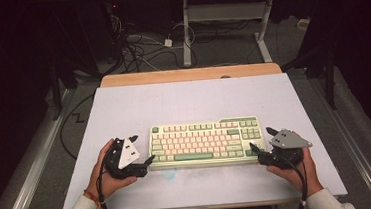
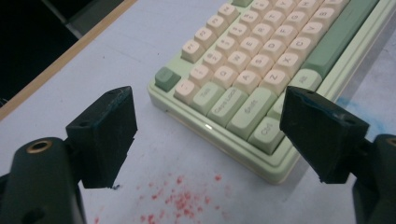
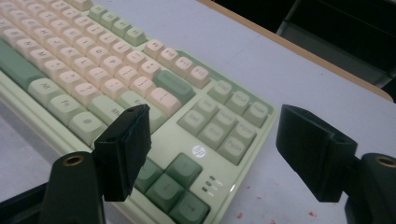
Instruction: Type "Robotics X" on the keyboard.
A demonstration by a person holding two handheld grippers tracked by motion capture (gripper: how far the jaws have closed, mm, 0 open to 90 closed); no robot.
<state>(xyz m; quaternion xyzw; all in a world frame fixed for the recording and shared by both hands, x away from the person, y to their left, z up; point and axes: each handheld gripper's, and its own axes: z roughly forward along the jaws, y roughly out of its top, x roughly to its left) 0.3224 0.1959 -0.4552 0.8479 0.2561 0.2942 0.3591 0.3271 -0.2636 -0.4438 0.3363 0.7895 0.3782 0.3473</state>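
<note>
The pale lavender-grey table top (image 1: 123, 109) with its wooden far edge carries one thing, set square to the person and near the front edge – a mint-green and cream plastic keyboard (image 1: 206, 142), probably laid there so both hands can come at its short ends alike.

The left gripper (image 1: 143, 149), a black two-jaw tool under a pale three-cornered plate, sits at the keyboard's left end. In the left gripper view its jaws stand wide apart with nothing pressed between them; one is over bare table, the other over the front left corner by the Ctrl key. The right gripper (image 1: 260, 139), topped by a grey plate, mirrors it at the other end: jaws spread, pads free, one above the arrow keys and the other past the keyboard's right edge. By the look of it, the two are lined up to take the keyboard from both ends – neither has closed on it.

Whether any jaw tip touches the keyboard's case is hard to tell. The far floor is dark, its cables (image 1: 134, 46) and desk legs (image 1: 186, 34) only dimly legible. Small red specks (image 2: 177, 196) stain the table; what they are cannot be told.
</note>
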